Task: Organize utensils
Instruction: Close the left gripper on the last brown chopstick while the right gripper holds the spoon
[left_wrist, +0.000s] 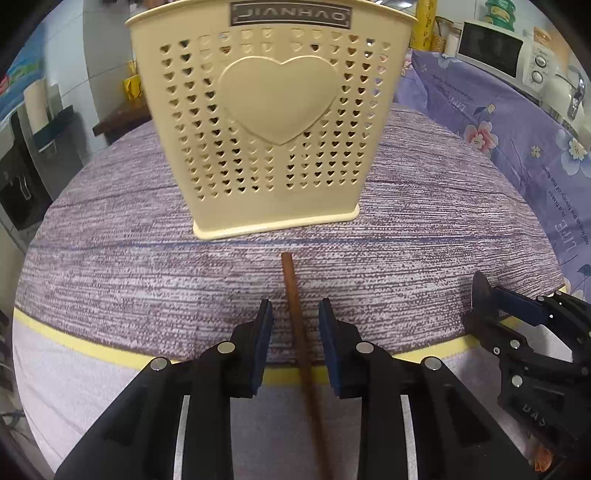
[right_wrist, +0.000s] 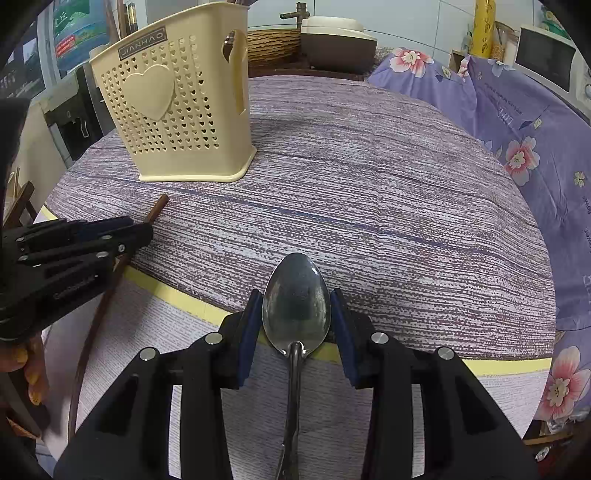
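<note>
A cream plastic utensil holder (left_wrist: 273, 125) with heart-shaped holes stands upright on the round table; it also shows in the right wrist view (right_wrist: 177, 107) at the far left. A brown chopstick (left_wrist: 295, 325) lies on the cloth between my left gripper's (left_wrist: 295, 325) open fingers, its tip toward the holder. In the right wrist view the chopstick (right_wrist: 155, 210) pokes out past the left gripper (right_wrist: 122, 230). A metal spoon (right_wrist: 295, 302) lies bowl forward between my right gripper's (right_wrist: 295, 314) open fingers, which flank the bowl closely. The right gripper (left_wrist: 491, 299) shows at the right edge of the left wrist view.
The table has a purple woven cloth (right_wrist: 369, 177) with a yellow band and white hem at the near edge. A floral purple sheet (right_wrist: 517, 129) covers furniture on the right. A microwave (left_wrist: 495, 48) stands behind it. A rice cooker (right_wrist: 336, 40) and basket sit beyond the table.
</note>
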